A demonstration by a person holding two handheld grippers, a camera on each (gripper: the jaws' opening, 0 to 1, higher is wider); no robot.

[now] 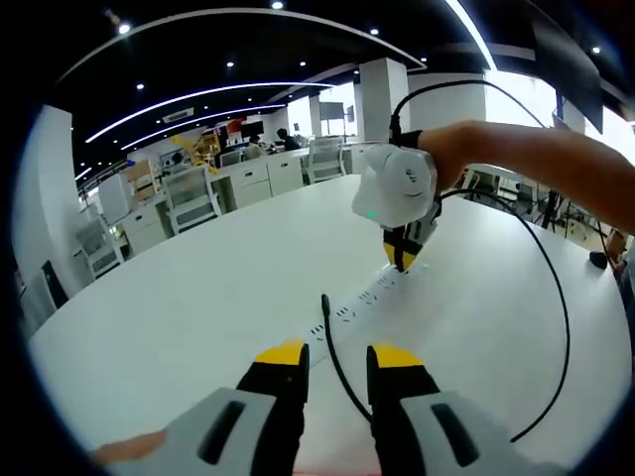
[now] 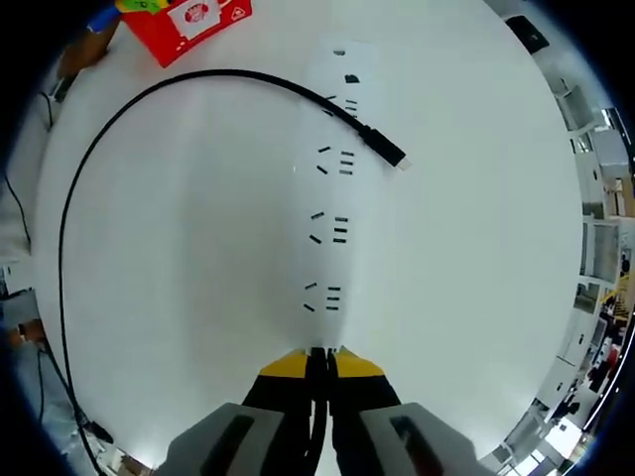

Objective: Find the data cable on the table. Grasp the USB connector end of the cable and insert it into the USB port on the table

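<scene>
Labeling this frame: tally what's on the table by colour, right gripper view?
Black: 1, the data cable, its free connector lying beside the power strip.
White: 1, the power strip along the table.
Red: 1, a box at the far edge.
Total: 3.

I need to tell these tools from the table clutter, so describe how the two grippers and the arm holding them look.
The left gripper has black fingers with yellow tips on grey bodies. The right gripper is built the same: grey bodies, black fingers, yellow tips. In the left gripper view its housing is a rounded white shell with a green light and a black cord; the person's forearm behind it is bare, with no sleeve.
</scene>
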